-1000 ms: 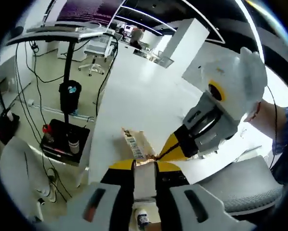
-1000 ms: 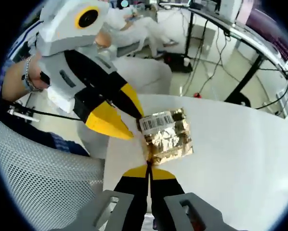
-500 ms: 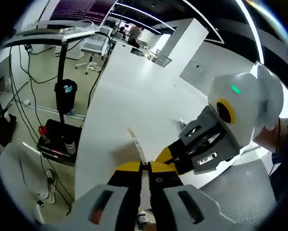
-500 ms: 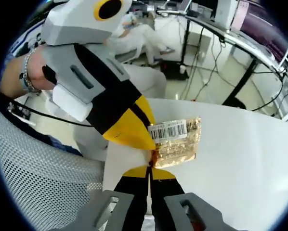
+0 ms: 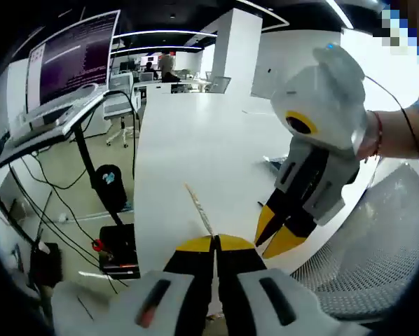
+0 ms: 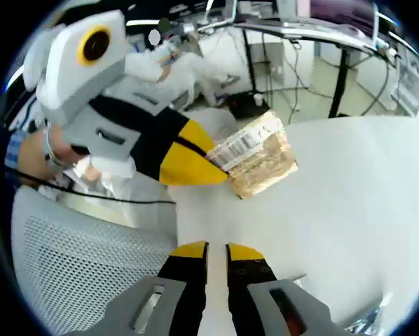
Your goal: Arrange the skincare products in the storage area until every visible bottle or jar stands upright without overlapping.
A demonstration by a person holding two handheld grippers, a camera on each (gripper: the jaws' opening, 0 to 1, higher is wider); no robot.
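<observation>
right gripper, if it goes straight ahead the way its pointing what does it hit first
Probably the gold foil sachet held by the left gripper, slightly up and right of the right gripper above the white table; depth is unclear.

A long white surface [image 5: 195,147] runs away into an open office with a pale floor [image 5: 69,189]. In the left gripper view a large monitor [image 5: 69,59] with purple text stands on a black-legged desk [image 5: 52,126], with black cables [image 5: 34,217] trailing down to the floor beside it. A white pillar [image 5: 234,42] rises at the far end, under a dark ceiling with strip lights [image 5: 160,33]. A grey mesh chair back [image 5: 378,259] sits near the surface's edge. In the right gripper view the same kind of mesh chair [image 6: 76,273] shows, and black desk legs [image 6: 339,80] stand on the floor behind.
</observation>
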